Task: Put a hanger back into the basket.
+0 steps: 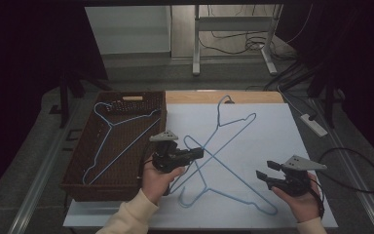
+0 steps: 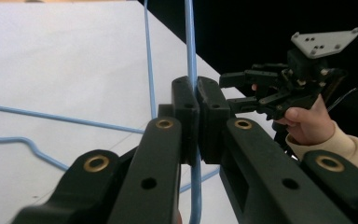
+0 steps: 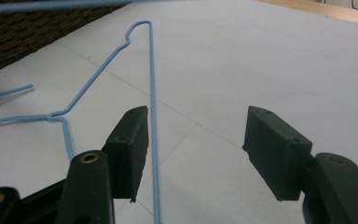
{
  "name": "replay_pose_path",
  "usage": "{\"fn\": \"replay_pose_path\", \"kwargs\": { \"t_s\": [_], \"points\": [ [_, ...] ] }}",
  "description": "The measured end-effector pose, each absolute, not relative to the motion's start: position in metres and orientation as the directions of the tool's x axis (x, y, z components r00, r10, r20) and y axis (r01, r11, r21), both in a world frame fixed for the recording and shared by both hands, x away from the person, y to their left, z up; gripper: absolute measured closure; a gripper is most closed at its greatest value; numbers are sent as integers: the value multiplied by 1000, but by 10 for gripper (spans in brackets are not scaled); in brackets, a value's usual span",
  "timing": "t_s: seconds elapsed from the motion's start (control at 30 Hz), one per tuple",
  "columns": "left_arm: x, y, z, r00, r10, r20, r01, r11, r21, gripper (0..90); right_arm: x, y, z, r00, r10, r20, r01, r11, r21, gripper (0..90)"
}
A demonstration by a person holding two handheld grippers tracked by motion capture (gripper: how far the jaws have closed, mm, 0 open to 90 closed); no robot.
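Left gripper [image 2: 196, 116]: jaws closed on a blue wire hanger [image 2: 190, 46], whose wire runs upright between the pads. Further hanger wires [image 2: 51, 117] lie across the white table [image 2: 65, 56]. Right gripper [image 2: 235, 91], held in a hand [image 2: 307, 122], sits beyond with jaws apart.

No writing, label, brand, number or sign can be read on anything here; the pale tag on the basket [image 1: 132, 98] rim may carry print, but it is too small and dim to tell
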State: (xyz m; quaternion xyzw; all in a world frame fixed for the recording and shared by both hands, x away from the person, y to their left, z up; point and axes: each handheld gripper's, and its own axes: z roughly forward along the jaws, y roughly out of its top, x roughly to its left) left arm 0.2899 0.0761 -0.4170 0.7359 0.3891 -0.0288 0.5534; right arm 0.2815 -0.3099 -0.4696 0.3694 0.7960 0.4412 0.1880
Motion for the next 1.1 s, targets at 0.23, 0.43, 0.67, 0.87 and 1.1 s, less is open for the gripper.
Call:
{"fn": "replay_pose_path", "kwargs": {
  "t_s": [0.23,0.43,0.67,0.87,1.1],
  "points": [
    [286,106,-405,697,549,-462,586,-63,808,871,283,-312,-471,-648,761,27,428,334,840,413],
    [283,138,-401,688,566,-455,570,-32,821,871,285,-314,-473,-641,767,31,438,333,835,411],
    [279,161,-405,671,583,-457,562,1,827,872,285,-315,-474,-635,771,33,440,326,837,407],
    [279,180,-404,660,603,-447,548,21,836,871,283,-315,-475,-637,770,33,438,326,838,402],
    [276,211,-401,636,675,-374,506,2,863,871,283,-320,-478,-628,777,47,449,312,837,399]
  ]
}}
